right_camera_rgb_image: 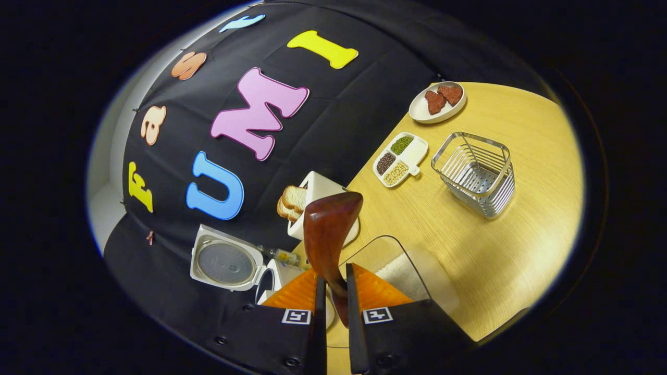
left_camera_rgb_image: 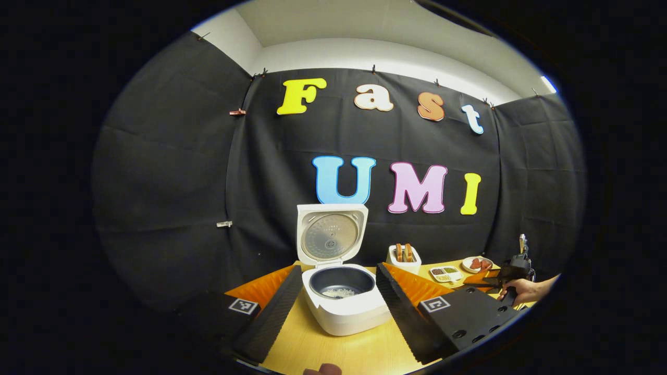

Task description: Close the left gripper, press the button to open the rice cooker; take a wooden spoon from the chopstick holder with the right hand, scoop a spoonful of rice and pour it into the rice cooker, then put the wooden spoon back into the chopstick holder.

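Spanning the booth, the wooden counter [right_camera_rgb_image: 469, 250] carries everything, with the rice cooker [left_camera_rgb_image: 344, 307] standing near its left end, lid thrown fully back so the dark inner pot is open from above; a small patch of rice [left_camera_rgb_image: 338, 293] already lies on the pot's bottom. Facing it, the left claw [left_camera_rgb_image: 338, 312] hangs back with its fingers spread wide and nothing between them (probably parked clear of the pouring path). In the right gripper view the wire chopstick holder [right_camera_rgb_image: 477, 179] stands apart near the counter's far edge, seemingly bare inside, awaiting the spoon's return. Just beside the right claw [right_camera_rgb_image: 333, 297] sits a clear plastic container [right_camera_rgb_image: 401, 271] with white rice heaped in it, placed within easy reach for scooping. A white holder of bread slices [right_camera_rgb_image: 307, 205] stands at the wall, then a three-part dish of beans and grains [right_camera_rgb_image: 400, 159] and a small plate of reddish pieces [right_camera_rgb_image: 436, 101]. The right claw's fingers are pinched tight on the handle of the wooden spoon [right_camera_rgb_image: 331, 229], its bowl tipped up ahead of the camera; whether any rice rides in it cannot be told.
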